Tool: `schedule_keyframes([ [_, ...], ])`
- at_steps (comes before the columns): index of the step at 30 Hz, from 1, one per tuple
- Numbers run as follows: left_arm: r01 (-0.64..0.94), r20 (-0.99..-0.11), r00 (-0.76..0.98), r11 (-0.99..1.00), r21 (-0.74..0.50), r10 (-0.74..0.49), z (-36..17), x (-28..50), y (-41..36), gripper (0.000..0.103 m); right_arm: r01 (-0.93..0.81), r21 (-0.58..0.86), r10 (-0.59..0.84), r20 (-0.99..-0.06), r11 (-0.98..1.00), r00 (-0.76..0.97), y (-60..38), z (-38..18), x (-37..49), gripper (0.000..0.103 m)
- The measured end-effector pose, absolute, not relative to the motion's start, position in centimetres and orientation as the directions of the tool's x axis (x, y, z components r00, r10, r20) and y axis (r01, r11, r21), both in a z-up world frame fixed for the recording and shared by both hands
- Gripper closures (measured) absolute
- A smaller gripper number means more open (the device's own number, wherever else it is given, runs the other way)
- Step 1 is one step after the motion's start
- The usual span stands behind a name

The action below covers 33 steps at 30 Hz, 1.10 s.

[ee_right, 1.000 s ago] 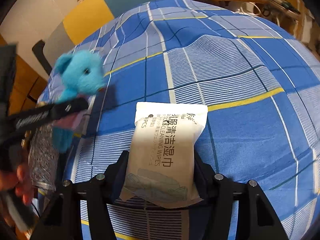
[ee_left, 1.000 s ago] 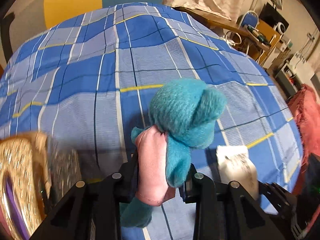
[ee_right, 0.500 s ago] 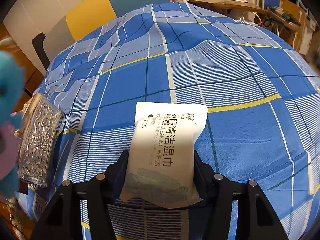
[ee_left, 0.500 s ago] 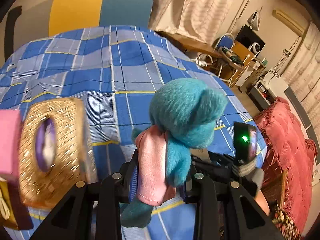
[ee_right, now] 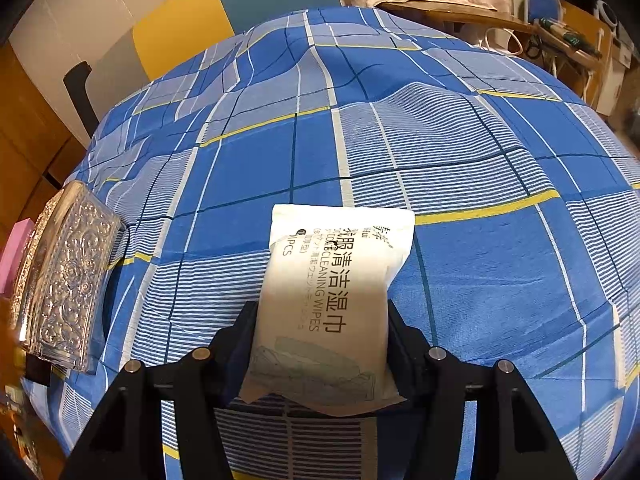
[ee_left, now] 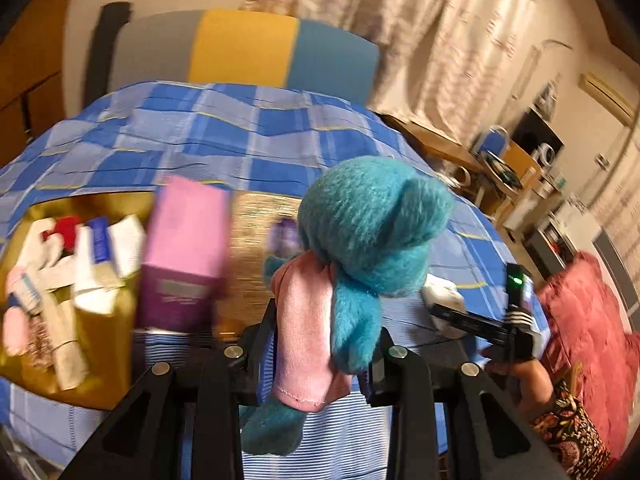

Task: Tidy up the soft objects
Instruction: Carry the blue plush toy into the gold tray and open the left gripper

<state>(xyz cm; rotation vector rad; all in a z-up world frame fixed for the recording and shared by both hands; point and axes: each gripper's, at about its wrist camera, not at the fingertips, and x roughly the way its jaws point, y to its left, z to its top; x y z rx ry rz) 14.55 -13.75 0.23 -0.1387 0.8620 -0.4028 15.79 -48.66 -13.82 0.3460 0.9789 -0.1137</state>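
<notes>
The left claw (ee_left: 316, 340) is clamped on the teal plush toy (ee_left: 368, 232), which could snag the pink box (ee_left: 184, 252) just beside the gold box (ee_left: 100, 396); the right claw (ee_right: 320, 344) pinches the wipes pack (ee_right: 332, 300).

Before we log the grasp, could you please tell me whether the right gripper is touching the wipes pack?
Touching. The right wrist view shows the right gripper with both fingers pressed against the sides of the wipes pack.

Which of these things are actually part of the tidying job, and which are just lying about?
Part of the job:
- teal plush toy, clamped in the left hand-held gripper
- pack of wipes, clamped in the right hand-held gripper

Just lying about:
- embossed metal box
- pink box
- checked bedspread
</notes>
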Motion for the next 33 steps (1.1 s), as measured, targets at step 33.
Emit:
schedule_keyframes([
  [33, -0.150, -0.865, 0.470, 0.950, -0.275, -0.177, -11.7, 23.1, 4.9, 0.066, 0.236, 0.304, 0.043, -0.690, 0.923, 0.722, -45.2, -6.6, 9.3, 0.045],
])
